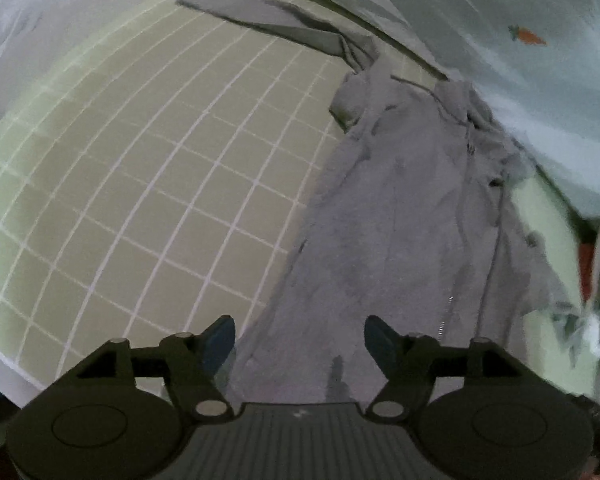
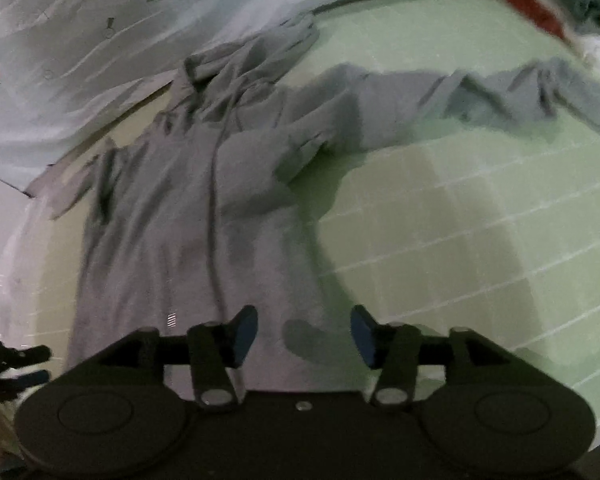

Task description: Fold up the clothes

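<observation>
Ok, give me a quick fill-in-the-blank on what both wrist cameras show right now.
1. The hoodie is ____ in colour.
2. It lies on a green mat marked with a white ____.
3. The left gripper and right gripper both have their jaws ____.
4. The white sheet has orange ____ printed on it.

Missing: grey; grid; open; carrots

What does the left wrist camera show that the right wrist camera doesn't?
Left wrist only: the hoodie's other sleeve stretched across the far side of the mat, and the left gripper, open over the hem.

Right wrist only: the sleeve spread out to the right, the hood, and the right gripper, open.

Both: the grey hoodie lying on the green grid mat, with carrot-print fabric behind.
</observation>
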The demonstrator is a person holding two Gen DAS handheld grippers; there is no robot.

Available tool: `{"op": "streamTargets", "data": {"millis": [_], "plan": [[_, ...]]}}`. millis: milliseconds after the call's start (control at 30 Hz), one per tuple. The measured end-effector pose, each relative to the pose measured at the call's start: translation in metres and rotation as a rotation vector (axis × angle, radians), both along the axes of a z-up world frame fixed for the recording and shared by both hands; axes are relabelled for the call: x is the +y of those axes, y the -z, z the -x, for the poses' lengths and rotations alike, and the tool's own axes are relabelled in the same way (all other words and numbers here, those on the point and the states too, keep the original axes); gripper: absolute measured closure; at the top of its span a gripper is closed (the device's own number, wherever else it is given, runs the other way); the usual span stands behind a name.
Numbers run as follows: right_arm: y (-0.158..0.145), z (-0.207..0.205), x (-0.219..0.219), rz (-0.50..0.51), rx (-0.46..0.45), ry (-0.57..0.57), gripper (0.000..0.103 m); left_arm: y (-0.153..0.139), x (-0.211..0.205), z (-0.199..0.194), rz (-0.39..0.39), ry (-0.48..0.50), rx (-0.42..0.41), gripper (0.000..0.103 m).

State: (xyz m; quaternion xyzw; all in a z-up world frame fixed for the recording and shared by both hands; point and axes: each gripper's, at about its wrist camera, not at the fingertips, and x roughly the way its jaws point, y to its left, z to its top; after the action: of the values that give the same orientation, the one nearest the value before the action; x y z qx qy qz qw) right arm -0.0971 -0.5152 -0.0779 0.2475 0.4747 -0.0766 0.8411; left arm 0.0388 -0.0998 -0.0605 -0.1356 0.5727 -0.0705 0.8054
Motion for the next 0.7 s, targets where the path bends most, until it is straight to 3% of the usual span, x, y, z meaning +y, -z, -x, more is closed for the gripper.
{"op": "streamTargets", "data": {"millis": [67,233,333,500,700], "plan": [[-0.003,0.000,-0.007,0.042,-0.013,0.013,0.025,0.002,-0.011,-0.002,-0.031,0.016,-0.015,0.016],[-0.008,-0.004,-0.035,0.129,-0.069,0.055,0.004,0.009,-0.043,-0.007,-0.071,0.082,-0.032,0.007],[-0.009,-0.008,-0.054,0.209,-0.067,0.077,0.003,0.019,-0.067,-0.012,-0.092,0.108,-0.019,0.007],[-0.003,-0.013,-0.115,0.191,-0.070,0.261,0.005,0.037,-0.101,-0.027,-0.118,0.117,0.015,0.006],[0.014,-0.024,-0.200,0.150,-0.068,0.514,0.014,0.048,-0.130,-0.054,-0.174,0.115,0.033,0.005]]}}
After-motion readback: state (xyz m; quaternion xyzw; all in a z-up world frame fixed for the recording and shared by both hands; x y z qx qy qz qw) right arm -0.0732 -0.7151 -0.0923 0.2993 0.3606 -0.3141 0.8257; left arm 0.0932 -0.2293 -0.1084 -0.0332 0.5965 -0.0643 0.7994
